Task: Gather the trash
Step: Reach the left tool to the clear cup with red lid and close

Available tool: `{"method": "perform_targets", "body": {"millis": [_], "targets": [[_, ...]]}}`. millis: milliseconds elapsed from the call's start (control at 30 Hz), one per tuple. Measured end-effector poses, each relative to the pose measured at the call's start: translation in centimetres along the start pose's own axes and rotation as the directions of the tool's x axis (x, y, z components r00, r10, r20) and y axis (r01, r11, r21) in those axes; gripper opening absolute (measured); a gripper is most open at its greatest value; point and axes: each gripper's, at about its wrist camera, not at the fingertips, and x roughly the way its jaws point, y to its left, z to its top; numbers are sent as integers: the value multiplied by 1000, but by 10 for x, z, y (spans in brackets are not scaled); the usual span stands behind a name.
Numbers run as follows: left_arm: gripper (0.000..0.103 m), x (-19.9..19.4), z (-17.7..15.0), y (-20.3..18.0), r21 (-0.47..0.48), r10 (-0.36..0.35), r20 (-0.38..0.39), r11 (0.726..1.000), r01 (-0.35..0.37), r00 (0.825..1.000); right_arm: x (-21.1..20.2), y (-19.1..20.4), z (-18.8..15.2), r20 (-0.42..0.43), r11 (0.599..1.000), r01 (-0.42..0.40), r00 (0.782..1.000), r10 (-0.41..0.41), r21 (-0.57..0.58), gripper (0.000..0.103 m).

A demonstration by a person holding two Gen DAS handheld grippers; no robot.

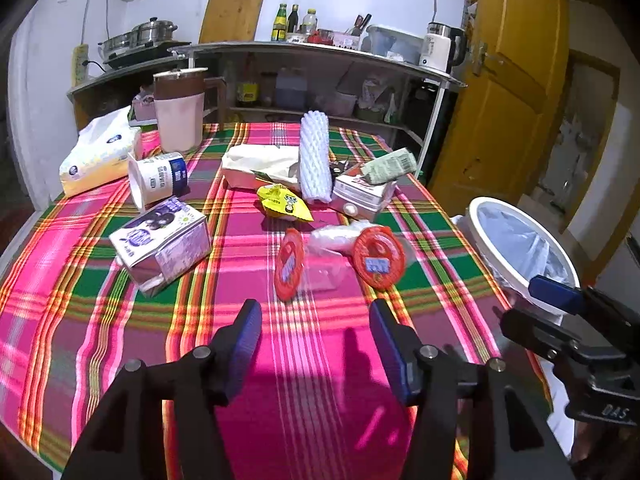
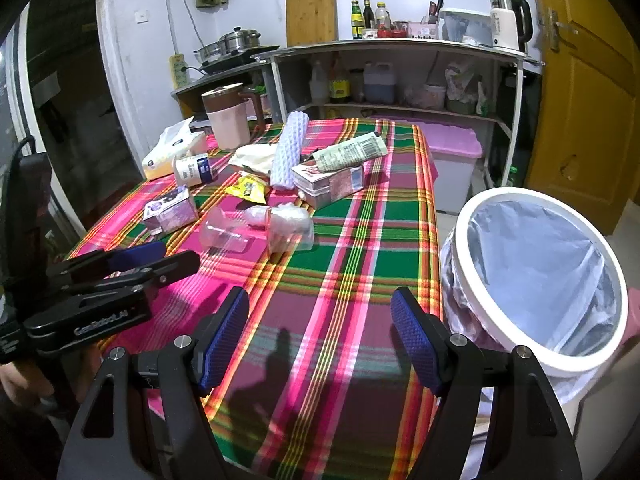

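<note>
Trash lies scattered on the plaid tablecloth: two clear cups with red lids, a yellow wrapper, a purple carton, a tipped yogurt cup, a white foam sleeve and a pink carton. My left gripper is open just short of the red-lidded cups, with nothing between its fingers. My right gripper is open and empty over the table's near right part. A white bin with a liner stands beside the table's right edge.
A pink jug and a tissue pack stand at the table's far left. Behind are a shelf unit with kitchenware and a yellow door. A pink-lidded box sits on the floor beyond the bin.
</note>
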Motion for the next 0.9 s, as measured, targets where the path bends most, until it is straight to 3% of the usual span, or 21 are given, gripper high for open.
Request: {"method": "perform_targets", "body": {"millis": [167,600,633,900], "targets": [[59,21,12,5,-11,-9,-23,1000,9,1000,11,-3,8,-10,1000,-12,1000,13,3,74],[56,59,26,5,-21,-16,-82,1000,14,997,28,-9,21,-24,1000,-12,1000,12,9,74],[51,59,25,6,-25,-16,-85,1000,14,996,30,-9,22,-25,1000,-13,1000,13,5,74],[51,46,21,22,-45,-21,-46,999,19,999,49,4,33,-45,998,-57,997,56,-24,74]]}}
